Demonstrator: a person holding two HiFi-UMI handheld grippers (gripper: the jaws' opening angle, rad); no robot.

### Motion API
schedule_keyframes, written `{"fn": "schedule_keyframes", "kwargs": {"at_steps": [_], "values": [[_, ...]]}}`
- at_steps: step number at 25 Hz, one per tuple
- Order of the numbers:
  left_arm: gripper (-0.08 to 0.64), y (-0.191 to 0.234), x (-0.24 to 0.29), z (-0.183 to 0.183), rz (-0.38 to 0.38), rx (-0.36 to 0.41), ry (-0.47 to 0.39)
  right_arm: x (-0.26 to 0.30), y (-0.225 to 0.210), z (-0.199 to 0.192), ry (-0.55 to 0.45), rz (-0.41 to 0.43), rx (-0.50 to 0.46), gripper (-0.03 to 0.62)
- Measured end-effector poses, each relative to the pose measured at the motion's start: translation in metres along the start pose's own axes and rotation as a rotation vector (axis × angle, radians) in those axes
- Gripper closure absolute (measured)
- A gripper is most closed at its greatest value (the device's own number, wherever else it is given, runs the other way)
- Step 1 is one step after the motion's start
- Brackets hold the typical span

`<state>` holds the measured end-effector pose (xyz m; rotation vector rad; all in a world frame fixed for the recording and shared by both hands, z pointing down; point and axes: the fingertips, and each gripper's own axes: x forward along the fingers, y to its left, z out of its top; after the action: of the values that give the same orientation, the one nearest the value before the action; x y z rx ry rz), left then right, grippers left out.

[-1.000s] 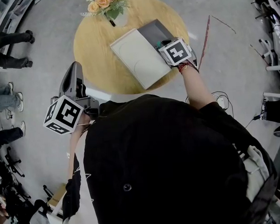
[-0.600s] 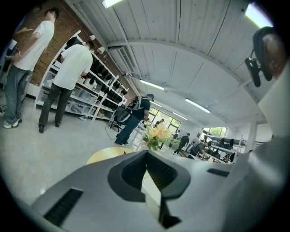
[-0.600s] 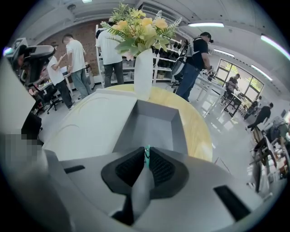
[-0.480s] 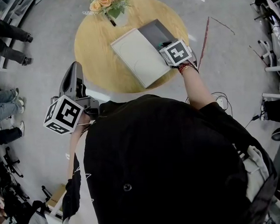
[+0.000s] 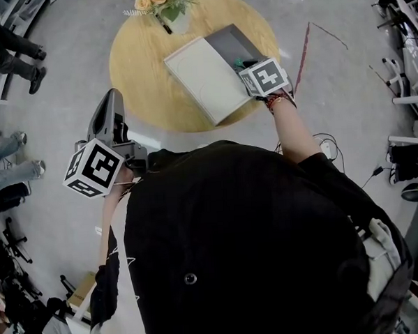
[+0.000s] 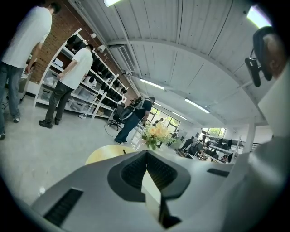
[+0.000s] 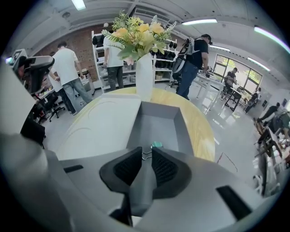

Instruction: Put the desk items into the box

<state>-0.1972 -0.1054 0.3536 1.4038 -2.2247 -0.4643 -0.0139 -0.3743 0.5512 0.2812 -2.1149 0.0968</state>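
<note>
While right gripper (image 7: 146, 153) opens, clip (image 7: 157, 145) between jaws, body pointing away (handles nearest)

grey box (image 5: 236, 41), white lid (image 5: 204, 76), yellow table (image 5: 140, 72), teal clip (image 7: 157, 145)

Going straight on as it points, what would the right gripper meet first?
Probably the small green binder clip, its wire handle between the right gripper's jaws, which have just been opening; then the grey box's floor.
</note>
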Motion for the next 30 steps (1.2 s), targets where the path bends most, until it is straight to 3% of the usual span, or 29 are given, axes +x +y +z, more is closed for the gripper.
{"fn": "schedule_keyframes", "kwargs": {"at_steps": [8, 13, 17, 20, 25, 30], "values": [[0.549, -0.006, 0.006, -0.005, -0.042, -0.006, 0.032, -0.037, 0.003, 0.019, -0.125, -0.003, 0.100, 0.531], [0.549, -0.008, 0.012, -0.004, -0.113, 0.006, 0.074, -0.075, 0.008, 0.046, -0.290, -0.013, 0.319, 0.578], [0.549, -0.007, 0.008, 0.009, -0.174, 0.026, 0.091, -0.098, 0.041, 0.067, -0.428, 0.057, 0.538, 0.586], [0.549, 0.001, -0.001, 0.019, -0.206, 0.048, 0.104, -0.108, 0.077, 0.088, -0.517, 0.120, 0.638, 0.586], [0.549, 0.021, -0.014, 0.022, -0.251, 0.034, 0.124, -0.126, 0.138, 0.124, -0.643, 0.189, 0.646, 0.588], [0.549, 0.025, -0.023, 0.017, -0.312, 0.034, 0.156, -0.154, 0.173, 0.151, -0.778, 0.154, 0.616, 0.588]]}}
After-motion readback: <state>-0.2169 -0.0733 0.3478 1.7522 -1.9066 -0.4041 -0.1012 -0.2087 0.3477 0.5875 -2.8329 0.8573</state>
